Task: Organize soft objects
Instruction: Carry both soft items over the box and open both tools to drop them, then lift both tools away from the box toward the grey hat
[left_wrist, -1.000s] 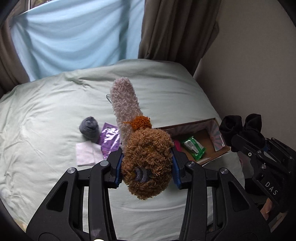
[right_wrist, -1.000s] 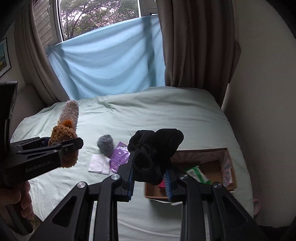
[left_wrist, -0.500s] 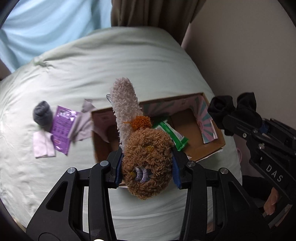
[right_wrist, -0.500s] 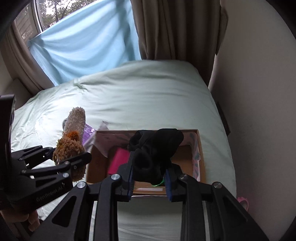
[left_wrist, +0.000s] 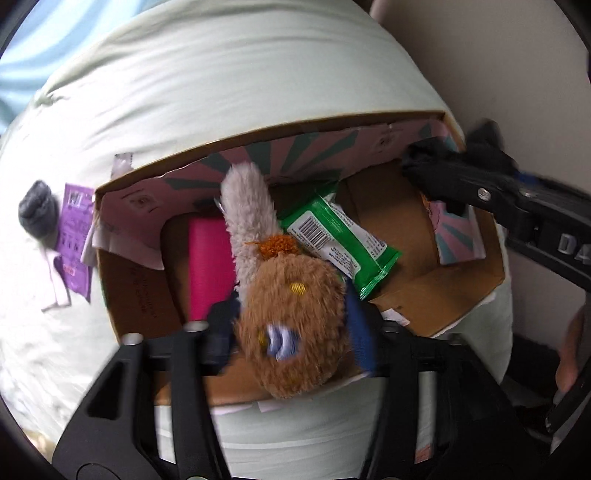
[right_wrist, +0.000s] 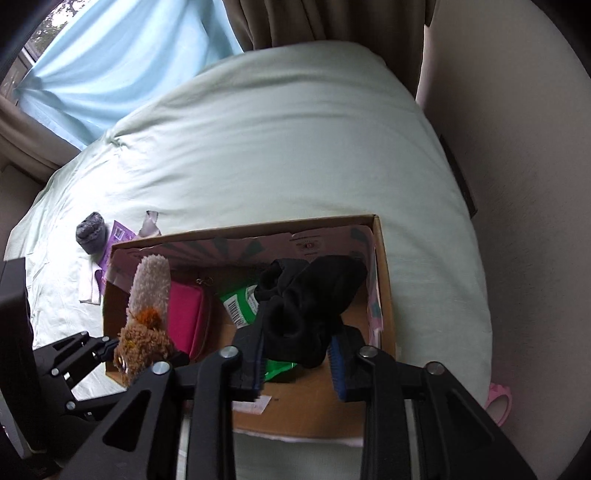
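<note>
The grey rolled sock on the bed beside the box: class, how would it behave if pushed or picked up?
The grey rolled sock looks like knit fabric, so probably light and squashy. Its rounded shape might roll slightly, though the wrinkled sheet should stop it. Likely easy to grip, not slippery.

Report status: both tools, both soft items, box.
Both tools over cardboard box, jaws just opening. Left tool: brown plush toy between jaws. Right tool: black fabric bundle between jaws. Pink pouch, green packet below.
</note>
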